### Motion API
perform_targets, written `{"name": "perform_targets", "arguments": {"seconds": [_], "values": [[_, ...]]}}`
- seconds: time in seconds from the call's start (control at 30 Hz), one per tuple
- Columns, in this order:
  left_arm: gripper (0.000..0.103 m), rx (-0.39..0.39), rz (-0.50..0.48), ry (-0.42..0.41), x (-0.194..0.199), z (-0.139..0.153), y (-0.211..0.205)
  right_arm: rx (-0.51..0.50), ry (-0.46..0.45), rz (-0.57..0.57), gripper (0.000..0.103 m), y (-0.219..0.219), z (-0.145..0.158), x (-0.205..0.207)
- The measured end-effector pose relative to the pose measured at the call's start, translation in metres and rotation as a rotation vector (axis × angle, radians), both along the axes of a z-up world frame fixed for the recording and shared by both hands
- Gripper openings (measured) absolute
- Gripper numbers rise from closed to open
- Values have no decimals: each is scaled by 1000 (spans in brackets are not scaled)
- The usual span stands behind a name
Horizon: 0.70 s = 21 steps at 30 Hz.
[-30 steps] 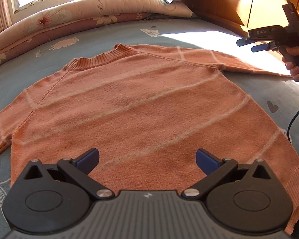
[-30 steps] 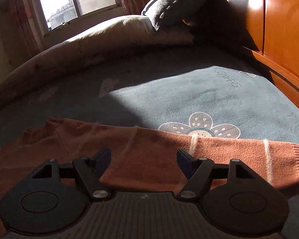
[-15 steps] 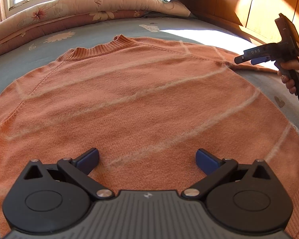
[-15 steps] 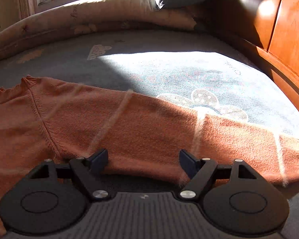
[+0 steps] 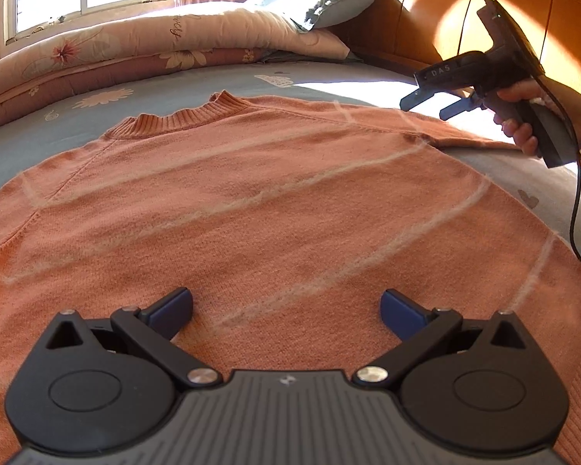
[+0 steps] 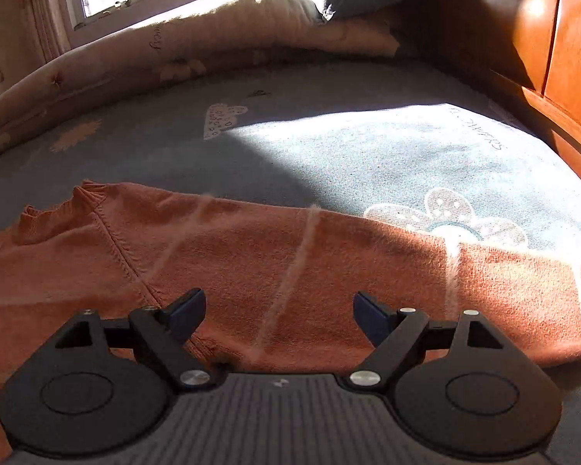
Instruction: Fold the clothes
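Sweater: orange knitted sweater with thin pale stripes (image 5: 251,201) lies flat on the grey-blue flower-print bedsheet (image 5: 77,112), ribbed collar toward the upper left of the left wrist view
Left gripper: left gripper (image 5: 286,308) at lower centre, jaws wide, over the sweater body, nothing between the blue pads
Right gripper: right gripper (image 6: 279,312) at lower centre of its own view, jaws opening over the sleeve (image 6: 368,271), gripping nothing
Hand: hand (image 5: 530,116) at the right edge holds its handle

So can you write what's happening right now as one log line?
step: start fold | sweater: flat on bed | left gripper: open above body | right gripper: opening over sleeve, holding nothing
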<state>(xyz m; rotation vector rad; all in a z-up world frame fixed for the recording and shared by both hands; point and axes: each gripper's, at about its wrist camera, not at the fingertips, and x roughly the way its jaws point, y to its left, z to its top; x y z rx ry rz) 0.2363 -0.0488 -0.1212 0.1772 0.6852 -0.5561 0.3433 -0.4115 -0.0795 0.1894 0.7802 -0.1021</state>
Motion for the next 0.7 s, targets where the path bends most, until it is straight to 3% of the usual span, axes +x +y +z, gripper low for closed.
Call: {"name": "perform_targets", "arguments": {"seconds": [0.1, 0.23, 0.33, 0.4, 0.47, 0.53, 0.7], "values": [[102, -6, 1, -5, 1, -1, 1, 70, 1, 48, 87, 24, 8, 35], [102, -19, -6, -2, 1, -1, 4, 107, 69, 38, 87, 48, -9, 84], [102, -13, -7, -5, 1, -1, 3, 0, 88, 29, 89, 64, -27, 105], [102, -12, -7, -5, 1, -1, 3, -58, 82, 12, 102, 70, -36, 117], [102, -12, -7, -5, 1, -1, 3, -86, 71, -13, 103, 72, -40, 129], [102, -12, -7, -5, 0, -1, 3, -60, 81, -64, 103, 70, -35, 137], [102, -7, -5, -9, 0, -1, 2, 20, 69, -31, 101, 92, -14, 124]]}}
